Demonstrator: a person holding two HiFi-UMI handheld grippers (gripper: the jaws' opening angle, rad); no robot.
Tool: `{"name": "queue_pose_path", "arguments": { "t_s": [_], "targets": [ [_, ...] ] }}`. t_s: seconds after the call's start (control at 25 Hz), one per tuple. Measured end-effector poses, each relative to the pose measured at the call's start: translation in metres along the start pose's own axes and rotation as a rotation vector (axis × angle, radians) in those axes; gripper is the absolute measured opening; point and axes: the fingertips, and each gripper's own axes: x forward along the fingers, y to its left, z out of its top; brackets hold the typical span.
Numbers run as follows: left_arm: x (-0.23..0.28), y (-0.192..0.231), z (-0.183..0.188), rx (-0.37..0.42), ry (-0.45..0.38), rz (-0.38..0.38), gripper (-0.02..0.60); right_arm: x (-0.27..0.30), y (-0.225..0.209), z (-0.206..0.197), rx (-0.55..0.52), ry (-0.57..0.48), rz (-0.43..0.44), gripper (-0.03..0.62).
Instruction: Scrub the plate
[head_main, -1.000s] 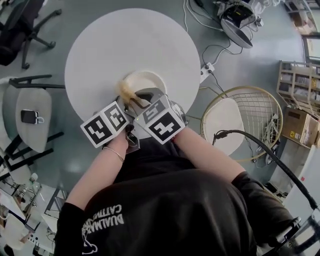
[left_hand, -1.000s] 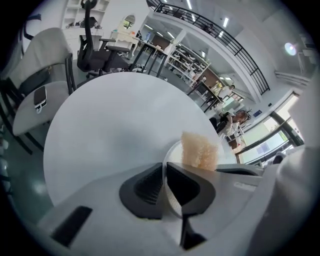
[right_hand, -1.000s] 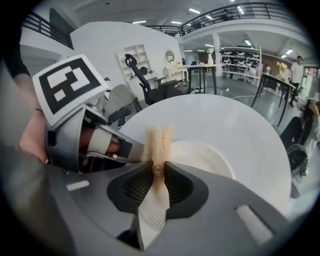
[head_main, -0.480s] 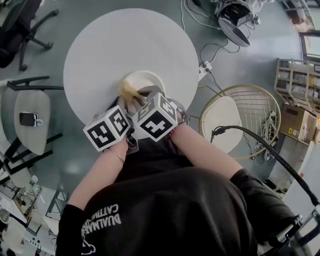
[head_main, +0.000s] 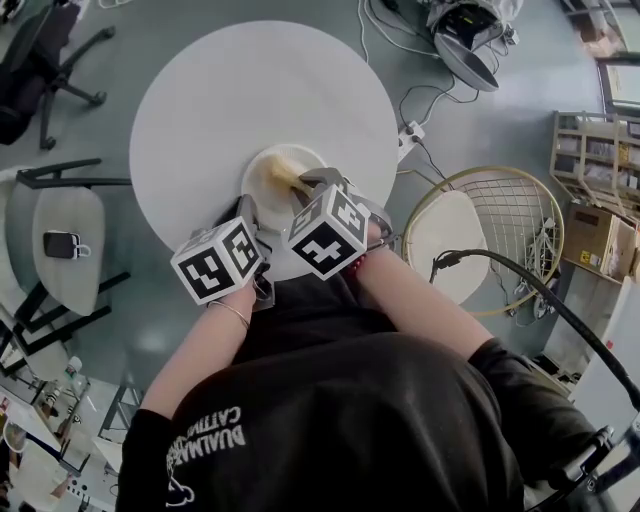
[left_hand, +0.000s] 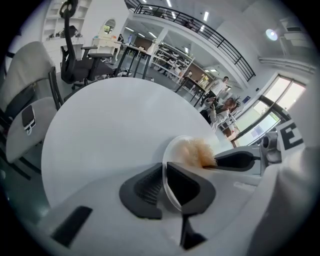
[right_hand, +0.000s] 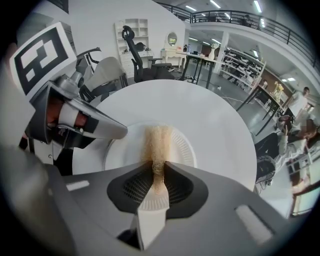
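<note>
A white paper plate (head_main: 263, 163) lies near the front edge of the round white table (head_main: 230, 90). My left gripper (head_main: 249, 208) is shut on the plate's near-left rim; in the left gripper view the plate (left_hand: 176, 150) runs edge-on between the jaws of the left gripper (left_hand: 164, 171). My right gripper (head_main: 305, 186) is shut on a tan fibrous scrubber (head_main: 281, 175). In the right gripper view the scrubber (right_hand: 158, 142) reaches forward from the right gripper (right_hand: 157, 172) and lies across the middle of the plate (right_hand: 184, 150). The scrubber (left_hand: 198, 152) also shows on the plate in the left gripper view.
A grey chair with a phone (head_main: 60, 243) on its seat stands left of the table. A wire-frame chair (head_main: 490, 235) stands at the right, with cables and a power strip (head_main: 408, 140) on the floor. An office chair (left_hand: 75, 55) stands beyond the table.
The right gripper has swept the scrubber from the plate's left rim to its middle. The left gripper has kept its grip on the rim.
</note>
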Motion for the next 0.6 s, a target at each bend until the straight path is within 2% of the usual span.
{"name": "queue_pose_path", "arguments": {
  "t_s": [0.4, 0.6],
  "targets": [
    [-0.002, -0.004, -0.005, 0.161, 0.010, -0.002, 0.039, -0.005, -0.017, -0.011, 0.014, 0.009, -0.040, 0.074],
    [-0.003, 0.000, -0.005, 0.141, 0.016, -0.001, 0.038, -0.007, -0.021, -0.011, 0.003, 0.002, -0.064, 0.074]
  ]
}}
